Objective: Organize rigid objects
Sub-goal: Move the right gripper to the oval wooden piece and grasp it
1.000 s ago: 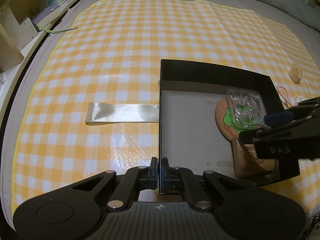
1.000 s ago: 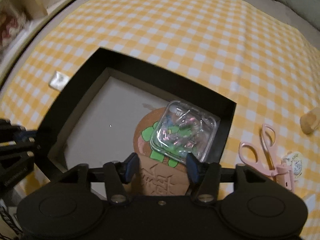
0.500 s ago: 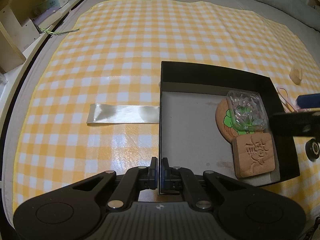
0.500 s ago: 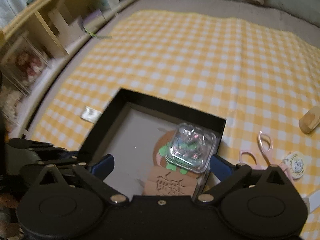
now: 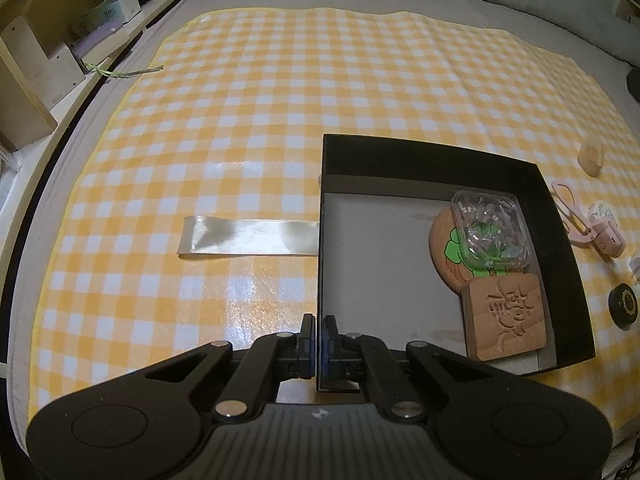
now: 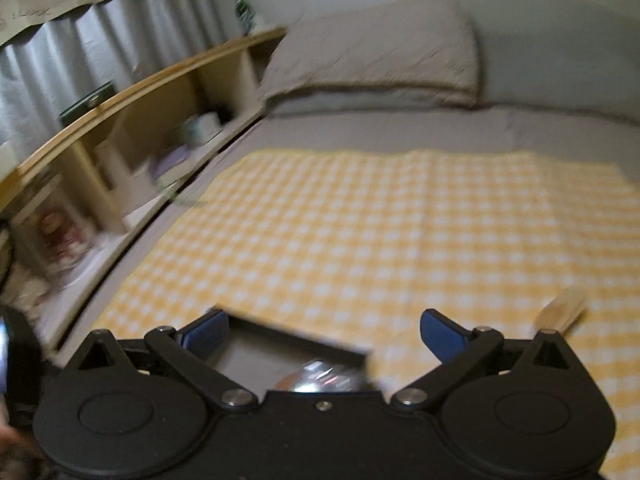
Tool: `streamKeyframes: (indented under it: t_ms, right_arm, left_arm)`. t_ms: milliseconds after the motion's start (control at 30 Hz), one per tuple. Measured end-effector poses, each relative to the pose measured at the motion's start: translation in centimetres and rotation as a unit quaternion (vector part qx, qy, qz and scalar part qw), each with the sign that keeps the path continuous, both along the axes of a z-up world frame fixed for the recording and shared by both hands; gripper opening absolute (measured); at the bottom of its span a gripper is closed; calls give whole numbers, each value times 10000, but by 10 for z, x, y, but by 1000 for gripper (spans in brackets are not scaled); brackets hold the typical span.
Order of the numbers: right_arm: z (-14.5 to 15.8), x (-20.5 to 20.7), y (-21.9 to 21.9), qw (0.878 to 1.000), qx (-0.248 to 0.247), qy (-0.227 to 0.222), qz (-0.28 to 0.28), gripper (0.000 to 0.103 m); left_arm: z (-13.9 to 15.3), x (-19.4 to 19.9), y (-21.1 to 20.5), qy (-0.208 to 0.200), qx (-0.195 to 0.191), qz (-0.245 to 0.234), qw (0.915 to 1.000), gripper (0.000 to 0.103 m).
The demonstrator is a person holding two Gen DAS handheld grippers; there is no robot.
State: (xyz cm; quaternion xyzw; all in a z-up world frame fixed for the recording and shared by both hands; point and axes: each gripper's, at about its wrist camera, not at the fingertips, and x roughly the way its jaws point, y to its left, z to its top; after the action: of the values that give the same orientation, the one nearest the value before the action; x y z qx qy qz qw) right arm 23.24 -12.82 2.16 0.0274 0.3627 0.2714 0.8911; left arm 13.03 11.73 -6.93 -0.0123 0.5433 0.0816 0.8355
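The left tongs (image 5: 319,340) are clamped on the near-left wall of the black box (image 5: 560,216). Inside, along its right wall, lie a wooden stamp block (image 5: 506,316) and a clear case (image 5: 490,236); the left floor is bare. The checked cloth (image 5: 260,120) is open far and left. The right tongs (image 6: 324,330) stand wide, gripping nothing. Only the right view shows the pillow (image 6: 372,60).
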Motion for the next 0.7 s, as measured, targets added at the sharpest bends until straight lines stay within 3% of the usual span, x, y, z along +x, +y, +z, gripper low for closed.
streamKeyframes:
  t_ms: [100,233,400,533,700]
  right_arm:
    - [-3,12,-19,9992,-102,-209,-335,103]
    - [-12,30,-50,9967,-27,-163,-801,103]
    - [-28,42,-88,9917,-55,-539,-1163,103]
    - [-44,54,-113,9865,-407,-759,-1394,103]
    - [-70,73,-140,9827,-976,-936,-1266,103]
  left_arm:
    - [0,0,0,-7,4,-1,10000,3]
    - [0,0,0,-12,1,-7,10000,3]
    - [0,1,0,-39,24,-52,10000,3]
    - [0,2,-1,-77,76,-125,9999,3]
    - [-2,3,0,-41,60,-156,9999,3]
